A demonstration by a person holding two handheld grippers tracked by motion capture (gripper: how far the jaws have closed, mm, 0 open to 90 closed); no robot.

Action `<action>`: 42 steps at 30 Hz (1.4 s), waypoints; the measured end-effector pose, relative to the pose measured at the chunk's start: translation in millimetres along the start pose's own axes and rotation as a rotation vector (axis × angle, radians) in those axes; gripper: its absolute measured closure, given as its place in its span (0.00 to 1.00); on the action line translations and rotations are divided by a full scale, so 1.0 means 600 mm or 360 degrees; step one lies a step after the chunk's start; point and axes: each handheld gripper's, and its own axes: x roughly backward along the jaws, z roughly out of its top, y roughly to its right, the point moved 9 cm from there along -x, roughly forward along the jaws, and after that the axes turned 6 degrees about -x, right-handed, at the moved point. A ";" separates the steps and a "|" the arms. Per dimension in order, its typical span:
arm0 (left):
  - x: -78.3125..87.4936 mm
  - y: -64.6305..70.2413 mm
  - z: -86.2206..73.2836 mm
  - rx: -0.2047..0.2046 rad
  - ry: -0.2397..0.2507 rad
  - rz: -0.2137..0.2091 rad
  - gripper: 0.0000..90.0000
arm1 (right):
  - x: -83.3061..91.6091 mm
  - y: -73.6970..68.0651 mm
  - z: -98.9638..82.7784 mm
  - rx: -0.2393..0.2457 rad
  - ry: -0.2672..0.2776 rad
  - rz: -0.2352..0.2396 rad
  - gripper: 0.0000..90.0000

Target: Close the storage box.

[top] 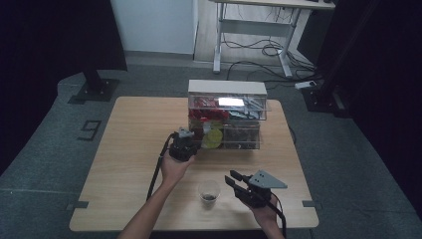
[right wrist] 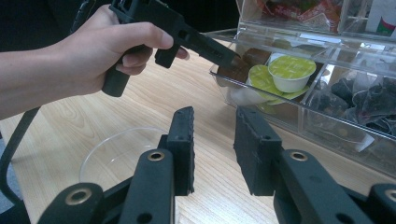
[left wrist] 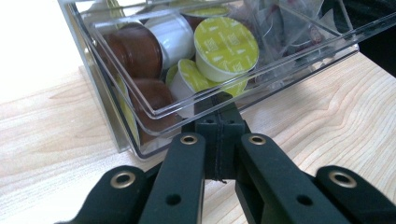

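Left gripper [left wrist: 219,105] fingers together at clear drawer [left wrist: 154,119] front lip (coffee pods [left wrist: 226,46] inside). Right gripper [right wrist: 215,149] fingers apart, empty, near plastic cup [top: 208,191] on counter [top: 129,144].

The clear plastic drawer [left wrist: 154,128] stands pulled out toward the near side from the lower left of the clear organiser [top: 226,115], which sits at the far middle of the table. Its front lip is pinched near the left corner. Inside lie coffee capsules [left wrist: 224,49] with lime-green lids, some brown, some white, tumbled on their sides.
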 end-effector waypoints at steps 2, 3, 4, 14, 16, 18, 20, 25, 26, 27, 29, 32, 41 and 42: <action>-0.002 0.001 -0.003 0.0004 -0.0007 0.0000 1.00 | -0.001 0.001 -0.002 0.0001 -0.0004 -0.0002 0.75; -0.003 0.002 -0.005 0.0004 -0.0011 -0.0003 1.00 | -0.002 0.002 -0.003 0.0004 -0.0008 -0.0005 0.75; -0.004 0.002 -0.007 0.0006 -0.0015 -0.0006 1.00 | -0.003 0.002 -0.004 0.0001 -0.0011 -0.0006 0.75; -0.020 -0.001 -0.025 0.0027 -0.0052 -0.0012 1.00 | -0.003 0.006 -0.005 0.0007 -0.0011 -0.0020 0.75; -0.022 -0.001 -0.029 0.0027 -0.0061 -0.0013 1.00 | -0.003 0.007 -0.006 0.0008 -0.0012 -0.0023 0.75; -0.025 -0.002 -0.032 0.0030 -0.0068 -0.0013 1.00 | -0.003 0.008 -0.006 0.0006 -0.0013 -0.0023 0.75; -0.027 0.000 -0.034 0.0036 -0.0066 -0.0030 1.00 | -0.003 0.008 -0.006 0.0007 -0.0013 -0.0024 0.75; -0.028 0.002 -0.037 0.0031 -0.0075 -0.0038 1.00 | -0.005 0.006 -0.008 0.0007 -0.0017 -0.0023 0.75; -0.028 0.002 -0.037 0.0032 -0.0075 -0.0042 1.00 | -0.005 0.006 -0.008 0.0007 -0.0018 -0.0023 0.75; -0.028 0.003 -0.038 0.0034 -0.0075 -0.0045 1.00 | -0.005 0.006 -0.008 0.0006 -0.0019 -0.0022 0.75; -0.029 0.003 -0.040 0.0032 -0.0082 -0.0052 1.00 | -0.006 0.005 -0.009 0.0006 -0.0020 -0.0022 0.75; -0.029 0.004 -0.041 0.0030 -0.0090 -0.0061 0.99 | -0.007 0.005 -0.010 0.0006 -0.0023 -0.0022 0.75; -0.032 0.002 -0.047 0.0040 -0.0108 -0.0054 0.98 | -0.006 0.008 -0.009 0.0003 -0.0019 -0.0030 0.75; -0.031 0.002 -0.047 0.0038 -0.0108 -0.0055 0.98 | -0.006 0.009 -0.009 0.0001 -0.0018 -0.0030 0.75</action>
